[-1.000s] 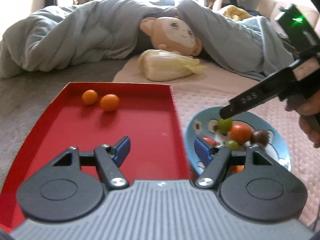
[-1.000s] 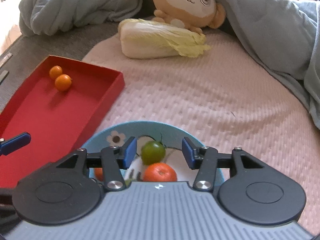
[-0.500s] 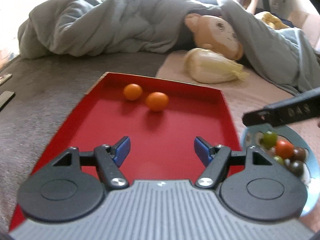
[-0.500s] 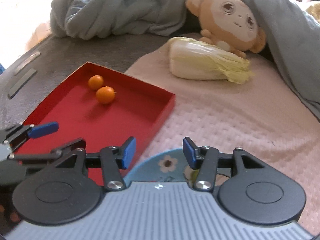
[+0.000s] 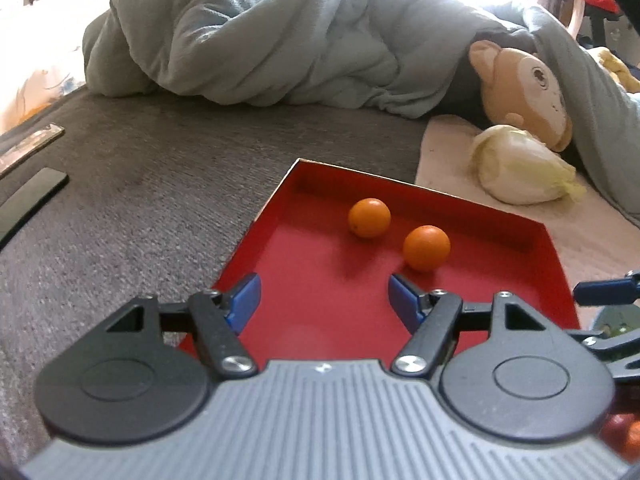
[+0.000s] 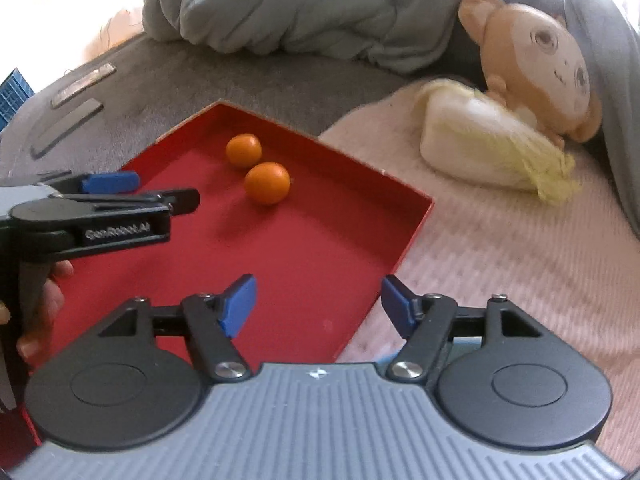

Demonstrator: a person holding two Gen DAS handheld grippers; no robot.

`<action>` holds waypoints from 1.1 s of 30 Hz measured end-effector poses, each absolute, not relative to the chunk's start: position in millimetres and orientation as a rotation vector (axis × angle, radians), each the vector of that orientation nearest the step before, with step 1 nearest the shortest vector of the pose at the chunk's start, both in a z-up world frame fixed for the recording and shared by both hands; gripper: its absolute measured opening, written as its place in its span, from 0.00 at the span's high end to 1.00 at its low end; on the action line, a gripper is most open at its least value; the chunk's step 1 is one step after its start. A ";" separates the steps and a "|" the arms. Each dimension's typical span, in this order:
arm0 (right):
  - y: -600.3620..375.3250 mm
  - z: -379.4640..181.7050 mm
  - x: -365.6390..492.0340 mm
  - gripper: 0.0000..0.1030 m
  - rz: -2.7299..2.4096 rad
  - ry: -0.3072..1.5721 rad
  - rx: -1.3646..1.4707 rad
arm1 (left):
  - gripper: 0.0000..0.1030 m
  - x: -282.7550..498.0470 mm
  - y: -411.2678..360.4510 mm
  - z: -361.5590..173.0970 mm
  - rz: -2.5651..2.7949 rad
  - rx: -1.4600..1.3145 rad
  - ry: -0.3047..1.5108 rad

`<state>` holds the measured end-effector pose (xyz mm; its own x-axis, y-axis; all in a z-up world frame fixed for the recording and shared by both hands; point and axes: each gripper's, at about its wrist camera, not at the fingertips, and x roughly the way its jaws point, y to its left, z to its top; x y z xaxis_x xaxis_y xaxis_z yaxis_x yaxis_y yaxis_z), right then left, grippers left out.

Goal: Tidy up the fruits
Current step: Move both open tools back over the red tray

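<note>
Two orange fruits (image 5: 369, 218) (image 5: 426, 248) lie near the far end of the red tray (image 5: 320, 264). My left gripper (image 5: 324, 300) hangs open over the tray's near half, nothing between its blue pads. In the right wrist view the same orange fruits (image 6: 243, 150) (image 6: 267, 182) lie in the red tray (image 6: 280, 248). My right gripper (image 6: 318, 304) hovers over the tray's right rim; its jaws are opening and nothing is between them. A hand (image 6: 40, 312) holds the left gripper (image 6: 152, 190) at the left. The right gripper's fingers (image 5: 608, 292) poke in from the right, a dark green fruit (image 5: 618, 318) behind them.
A plush cabbage (image 6: 488, 148) and a monkey doll (image 6: 540, 56) lie on the pink mat (image 6: 520, 260) to the right. A grey-green quilt (image 5: 300, 40) is piled behind. Dark strips (image 5: 28, 196) lie on the grey cover at the left. Red fruits (image 5: 624, 436) show at the lower right.
Both grippers have swung left, from the blue plate of fruit to over the red tray. The green fruit is no longer between the right fingers, and the right jaws stand wider.
</note>
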<state>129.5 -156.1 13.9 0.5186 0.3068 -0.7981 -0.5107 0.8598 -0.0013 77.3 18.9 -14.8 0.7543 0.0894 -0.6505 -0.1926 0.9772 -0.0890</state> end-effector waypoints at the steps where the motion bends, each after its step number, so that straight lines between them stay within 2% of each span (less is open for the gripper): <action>1: -154.8 16.4 129.4 0.29 0.497 0.876 -0.259 | 0.30 80.2 21.2 -16.1 0.157 -0.158 0.706; 4: -145.1 20.8 130.1 0.29 0.536 0.849 -0.267 | 0.30 89.9 27.3 -19.7 0.155 -0.173 0.720; 11: -111.5 -7.5 133.7 0.29 0.627 0.928 -0.343 | 0.30 100.1 25.0 -23.4 0.125 -0.138 0.730; 18: -103.9 -15.8 148.8 0.29 0.599 0.945 -0.294 | 0.30 106.1 35.5 -22.5 0.086 -0.175 0.721; 33: -82.6 -22.0 178.9 0.33 0.587 0.897 -0.290 | 0.30 124.7 40.0 -23.3 0.030 -0.199 0.689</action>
